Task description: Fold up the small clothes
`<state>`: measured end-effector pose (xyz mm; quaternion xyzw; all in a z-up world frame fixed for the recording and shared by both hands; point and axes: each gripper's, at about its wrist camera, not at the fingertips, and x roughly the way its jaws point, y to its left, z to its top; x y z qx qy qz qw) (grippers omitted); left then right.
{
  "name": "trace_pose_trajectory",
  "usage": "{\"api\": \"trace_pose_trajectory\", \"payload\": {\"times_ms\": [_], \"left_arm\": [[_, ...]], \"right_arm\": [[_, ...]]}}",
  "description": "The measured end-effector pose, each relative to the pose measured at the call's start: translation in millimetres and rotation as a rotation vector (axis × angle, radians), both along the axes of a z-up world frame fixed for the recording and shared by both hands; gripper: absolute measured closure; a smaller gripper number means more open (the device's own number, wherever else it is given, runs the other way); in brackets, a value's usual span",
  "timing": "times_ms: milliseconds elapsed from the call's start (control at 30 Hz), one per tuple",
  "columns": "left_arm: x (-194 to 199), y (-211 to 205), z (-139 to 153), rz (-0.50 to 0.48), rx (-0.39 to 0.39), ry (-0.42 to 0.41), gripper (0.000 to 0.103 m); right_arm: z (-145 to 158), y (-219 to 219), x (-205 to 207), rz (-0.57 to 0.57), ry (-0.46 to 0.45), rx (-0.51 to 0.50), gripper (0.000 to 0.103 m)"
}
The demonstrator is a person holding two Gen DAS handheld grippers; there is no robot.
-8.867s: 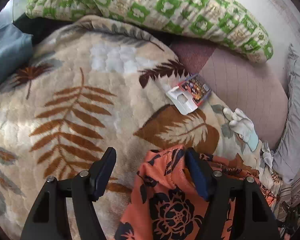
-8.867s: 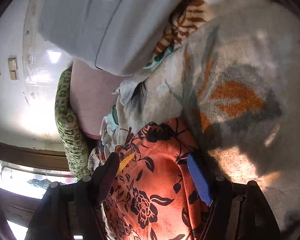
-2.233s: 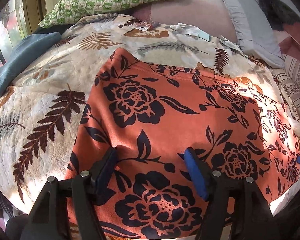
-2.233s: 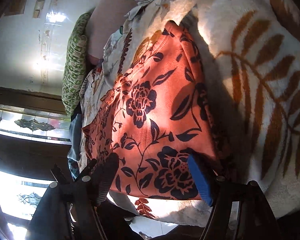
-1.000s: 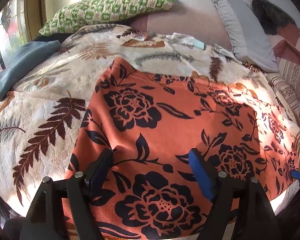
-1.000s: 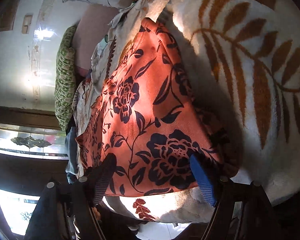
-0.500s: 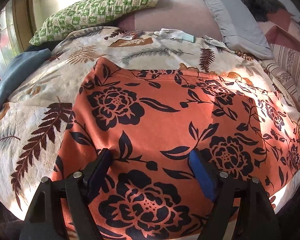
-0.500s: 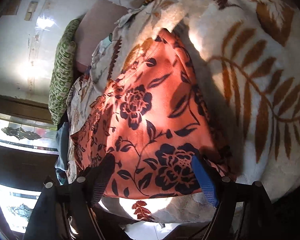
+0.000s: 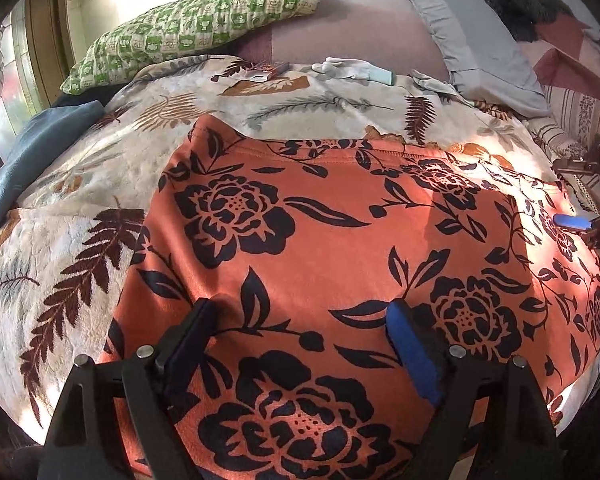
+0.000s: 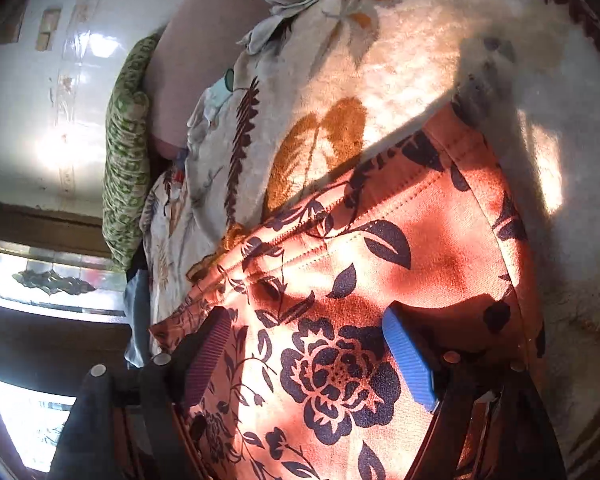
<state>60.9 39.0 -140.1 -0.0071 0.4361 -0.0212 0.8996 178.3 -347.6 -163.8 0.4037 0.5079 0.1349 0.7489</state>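
An orange garment with black flowers (image 9: pixel 340 248) lies spread flat on a cream leaf-print blanket (image 9: pixel 72 248). My left gripper (image 9: pixel 300 340) hovers over the garment's near edge. Its jaws are opening, and the cloth lies flat under them with no pad pressing on it. My right gripper (image 10: pixel 308 356) is open above the garment (image 10: pixel 380 248) near its stitched far right corner, with nothing pinched. In the left wrist view the right gripper's blue pad (image 9: pixel 572 222) shows at the garment's right edge.
A green checked pillow (image 9: pixel 196 28) and a grey pillow (image 9: pixel 472 36) lie at the head of the bed. A blue cloth (image 9: pixel 32 160) is at the left, white gloves (image 9: pixel 352 68) and a small packet (image 9: pixel 266 72) are beyond the garment. Window panes are at the far left.
The right gripper has slid along the garment's right side toward its far stitched corner. The left gripper's fingers have spread a little wider and stayed in place.
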Motion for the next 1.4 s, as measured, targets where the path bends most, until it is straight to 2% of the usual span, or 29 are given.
{"api": "trace_pose_trajectory", "payload": {"times_ms": [100, 167, 233, 300, 367, 400, 467, 600, 633, 700, 733, 800, 900, 1000, 1100, 1233, 1300, 1400], "left_arm": [[1.7, -1.0, 0.0, 0.002, -0.003, 0.000, 0.016], [2.8, -0.7, 0.1, 0.001, -0.010, 0.000, 0.016], [3.5, 0.5, 0.0, 0.000, -0.016, 0.003, 0.016], [3.6, 1.3, 0.2, -0.001, -0.023, 0.004, 0.016], [3.7, 1.0, 0.2, -0.002, -0.021, 0.006, 0.016], [2.9, 1.0, 0.3, -0.002, -0.021, 0.004, 0.016], [2.5, 0.7, 0.3, -0.001, -0.020, 0.006, 0.016], [2.8, 1.0, 0.7, 0.003, -0.027, 0.009, 0.016], [2.8, 0.8, 0.6, 0.001, -0.025, 0.009, 0.016], [2.2, 0.4, 0.1, 0.001, -0.019, 0.006, 0.016], [1.1, 0.3, 0.2, 0.001, -0.015, 0.002, 0.016], [-0.7, 0.4, 0.8, 0.003, -0.011, -0.004, 0.016], [-5.1, 2.5, 7.0, 0.019, -0.030, -0.035, 0.016], [-12.3, 4.7, 16.4, 0.031, -0.023, -0.099, 0.016], [-16.2, 4.4, 21.0, 0.035, -0.003, -0.123, 0.016], [-16.9, -2.5, 26.7, 0.032, 0.003, -0.109, 0.016], [-19.9, -10.7, 33.6, 0.016, -0.003, -0.113, 0.016], [-26.8, -29.7, 44.0, -0.018, -0.010, -0.117, 0.016]], "right_arm": [[30.7, 13.4, -1.0, 0.024, -0.066, -0.024, 0.022], [45.7, 34.6, 4.0, 0.089, -0.098, -0.003, 0.022], [49.8, 63.5, 15.2, 0.180, -0.117, 0.012, 0.022], [35.8, 89.5, 29.6, 0.248, -0.101, -0.042, 0.021], [2.4, 98.5, 46.4, 0.245, -0.015, -0.102, 0.021], [-4.5, 94.9, 49.0, 0.207, -0.012, -0.071, 0.021], [8.6, 90.9, 43.8, 0.150, -0.018, -0.029, 0.021], [36.0, 99.1, 29.4, 0.186, -0.091, -0.023, 0.021], [31.8, 102.7, 30.6, 0.203, -0.091, -0.032, 0.019], [3.0, 108.4, 40.6, 0.241, -0.020, -0.101, 0.018], [-4.4, 105.0, 41.4, 0.235, -0.038, -0.076, 0.018], [7.9, 96.6, 34.6, 0.177, -0.042, -0.041, 0.018], [38.0, 89.2, 4.8, 0.175, -0.112, -0.072, 0.018], [48.3, 69.3, -50.3, 0.128, -0.143, -0.011, 0.018], [43.1, 50.3, -118.2, 0.094, -0.145, 0.051, 0.018], [23.2, 28.2, -193.7, 0.035, -0.109, 0.124, 0.018], [10.8, 16.7, -214.6, 0.001, -0.089, 0.134, 0.018], [-6.5, -6.9, -224.9, -0.101, -0.049, 0.184, 0.018]]}}
